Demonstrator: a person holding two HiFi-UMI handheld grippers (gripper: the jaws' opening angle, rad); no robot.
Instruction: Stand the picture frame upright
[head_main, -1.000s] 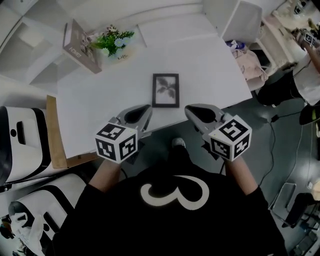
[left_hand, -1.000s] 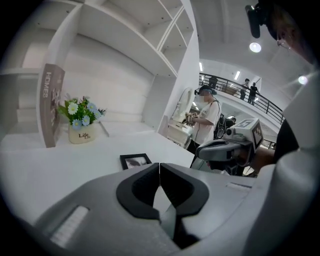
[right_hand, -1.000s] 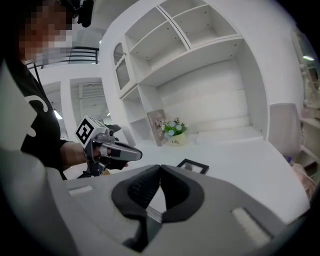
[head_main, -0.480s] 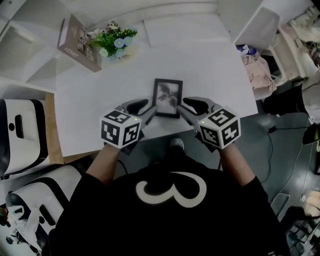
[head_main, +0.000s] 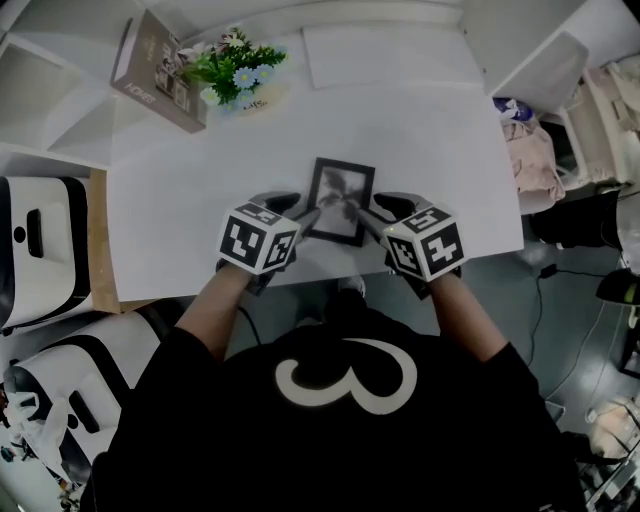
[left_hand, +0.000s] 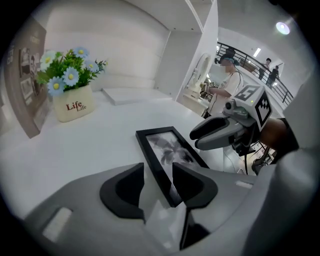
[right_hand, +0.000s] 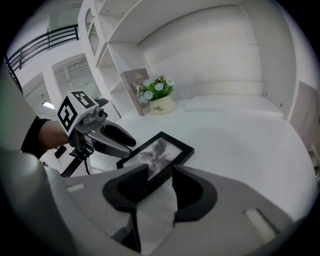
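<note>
Lying flat on the white table (head_main: 190, 190), the black rectangular picture frame (head_main: 340, 198) has its seven o'clock corner between the left gripper's (head_main: 308, 213) opening fingers, its five o'clock corner between the right gripper's (head_main: 366, 217), neither pinching.

Soft, even light from overhead leaves the white table (head_main: 180, 200) almost shadowless in a dim, greyish head view. A ceiling lamp (left_hand: 282, 27) flares at far right in the left gripper view. Both gripper views bow and darken at the edges, with near foregrounds soft.
</note>
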